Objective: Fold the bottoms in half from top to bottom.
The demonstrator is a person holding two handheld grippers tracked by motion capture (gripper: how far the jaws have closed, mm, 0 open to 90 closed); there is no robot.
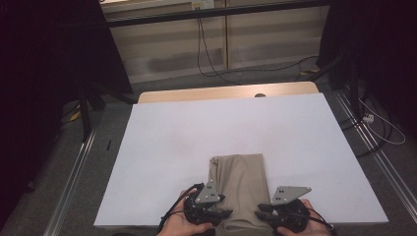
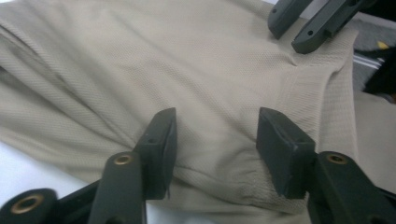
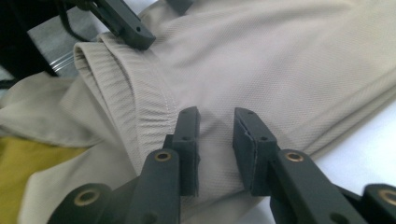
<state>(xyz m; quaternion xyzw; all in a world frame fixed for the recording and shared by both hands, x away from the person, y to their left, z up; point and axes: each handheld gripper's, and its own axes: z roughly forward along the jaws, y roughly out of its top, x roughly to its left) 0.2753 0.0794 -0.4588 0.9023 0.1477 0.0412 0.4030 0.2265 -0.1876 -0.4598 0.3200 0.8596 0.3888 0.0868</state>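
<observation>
High view: both claws, left claw (image 1: pixel 223 213) and right claw (image 1: pixel 262 210), gape empty at 6 o'clock; pinch the garment (image 1: pixel 239 177) waistband squarely.

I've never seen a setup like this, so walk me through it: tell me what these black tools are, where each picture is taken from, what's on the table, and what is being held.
There is no robot here. A person holds two hand tools, each ending in a pair of black jaws that pinch like tongs: the left gripper and the right gripper.

The wide picture comes from a camera above the person, looking down on a white table. The two close-ups come from small cameras riding on each tool, looking out along its own jaws.

On the table lies a folded beige garment, at the near edge between the two tools. It has a ribbed band along one end.

Nothing is held yet. Both pairs of jaws stand open over the cloth, the left wider than the right.
</observation>
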